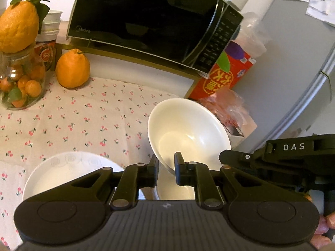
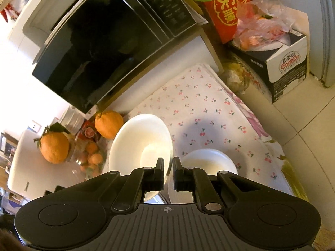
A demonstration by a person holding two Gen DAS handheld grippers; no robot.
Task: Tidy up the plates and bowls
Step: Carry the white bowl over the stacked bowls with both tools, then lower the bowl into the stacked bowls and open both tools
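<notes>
A white bowl point(image 1: 188, 129) is held tilted above the cherry-print cloth. My left gripper point(image 1: 166, 168) is shut on its near rim. My right gripper point(image 2: 168, 170) is shut on the rim of the same bowl point(image 2: 142, 144) from the other side; its black body point(image 1: 293, 159) shows at the right of the left wrist view. A white plate point(image 1: 69, 173) lies on the cloth at lower left of the left wrist view, and shows as a white dish point(image 2: 209, 161) under the right gripper. What lies directly under the bowl is hidden.
A black microwave point(image 1: 150, 18) stands at the back. Oranges point(image 1: 72, 71), a glass jar of small oranges point(image 1: 21, 83) and paper cups point(image 1: 50, 27) sit at left. A red box point(image 1: 222, 75) and a bagged carton point(image 2: 278, 50) stand right, by the fridge point(image 1: 293, 62).
</notes>
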